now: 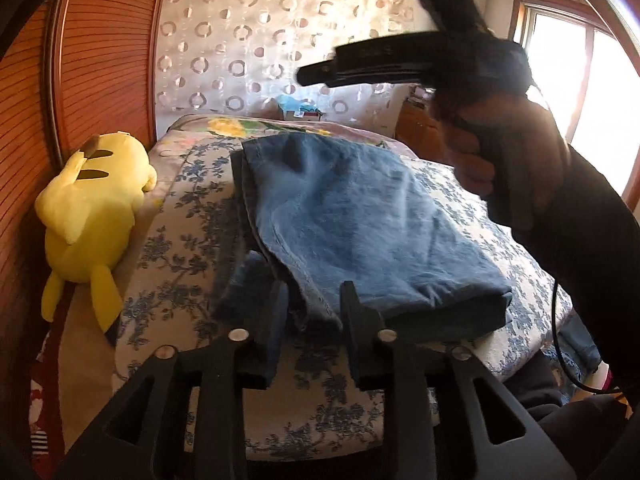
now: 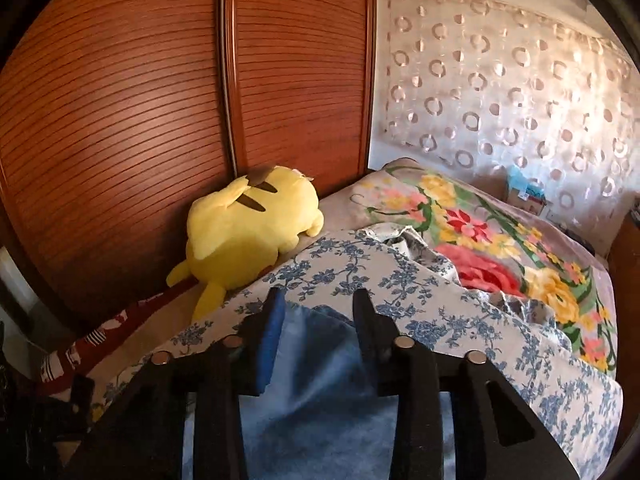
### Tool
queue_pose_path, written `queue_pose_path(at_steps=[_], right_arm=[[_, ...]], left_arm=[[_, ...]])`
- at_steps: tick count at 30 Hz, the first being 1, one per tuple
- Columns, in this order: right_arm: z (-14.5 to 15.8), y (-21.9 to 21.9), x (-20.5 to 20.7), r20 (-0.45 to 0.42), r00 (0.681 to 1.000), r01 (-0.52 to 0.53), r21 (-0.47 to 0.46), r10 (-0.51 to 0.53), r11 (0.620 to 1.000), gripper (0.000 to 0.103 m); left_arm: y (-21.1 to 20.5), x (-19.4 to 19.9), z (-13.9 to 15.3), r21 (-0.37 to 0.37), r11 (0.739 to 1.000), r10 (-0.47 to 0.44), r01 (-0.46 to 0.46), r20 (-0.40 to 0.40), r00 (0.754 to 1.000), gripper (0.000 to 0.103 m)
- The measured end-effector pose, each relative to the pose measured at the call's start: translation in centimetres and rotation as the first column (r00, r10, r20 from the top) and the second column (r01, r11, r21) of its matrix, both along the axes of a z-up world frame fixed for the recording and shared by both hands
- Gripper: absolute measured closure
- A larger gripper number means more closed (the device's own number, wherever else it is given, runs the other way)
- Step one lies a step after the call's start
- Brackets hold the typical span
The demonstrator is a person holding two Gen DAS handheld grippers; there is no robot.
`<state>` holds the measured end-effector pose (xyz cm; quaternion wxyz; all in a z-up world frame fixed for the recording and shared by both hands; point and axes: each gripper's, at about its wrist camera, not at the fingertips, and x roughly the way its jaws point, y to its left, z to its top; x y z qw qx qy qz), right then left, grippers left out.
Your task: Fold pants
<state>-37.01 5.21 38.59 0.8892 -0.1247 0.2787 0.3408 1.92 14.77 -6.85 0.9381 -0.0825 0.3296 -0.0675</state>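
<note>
Blue jeans (image 1: 352, 216) lie folded into a thick rectangle on the floral bedspread (image 1: 180, 216). My left gripper (image 1: 314, 304) stands open at the near left corner of the stack. Loose denim edges sit between its fingers (image 1: 352, 304), and the pads are apart from the cloth. In the left wrist view my right gripper (image 1: 320, 74) hovers blurred above the far side of the jeans, held by a hand (image 1: 480, 160). In the right wrist view the right gripper (image 2: 320, 312) is open over the jeans (image 2: 316, 380), with the far edge of the denim lying between and below its fingers (image 2: 362, 316).
A yellow plush toy (image 1: 96, 208) lies at the bed's left edge against wooden slatted wardrobe doors (image 2: 160, 100). A colourful flowered blanket (image 2: 500, 248) covers the far end of the bed. A patterned curtain (image 2: 500, 80) hangs behind, and a bright window (image 1: 580, 92) is at the right.
</note>
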Motion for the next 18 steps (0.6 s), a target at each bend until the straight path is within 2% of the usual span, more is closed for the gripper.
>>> queue_pose_path(at_steps=[1, 2, 3, 11, 18], right_arm=[[-0.1, -0.1, -0.4, 0.003, 1.000, 0.001, -0.002, -0.001, 1.000, 0.063], [-0.1, -0.4, -0.7, 0.007, 1.000, 0.002, -0.005, -0.002, 1.000, 0.062], [-0.4, -0.5, -1.3, 0.011, 1.000, 0.002, -0.006, -0.002, 1.000, 0.061], [-2.4, -2.9, -4.5, -0.002, 1.000, 0.002, -0.022, -0.002, 1.000, 0.057], [-3.1, -5.5, -6.9, 0.001, 0.999, 0.043, -0.017, -0.043, 0.999, 0.053]], left_arm=[[0.1, 0.0, 0.1, 0.005, 1.000, 0.004, -0.004, 0.001, 1.000, 0.070], [0.1, 0.1, 0.1, 0.009, 1.000, 0.008, -0.008, 0.003, 1.000, 0.060], [0.1, 0.1, 0.2, 0.010, 1.000, 0.010, -0.010, 0.006, 1.000, 0.055], [-0.7, 0.9, 0.5, 0.045, 0.999, -0.003, 0.003, 0.003, 1.000, 0.055], [-1.6, 1.6, 0.1, 0.063, 0.998, -0.016, 0.016, -0.007, 1.000, 0.055]])
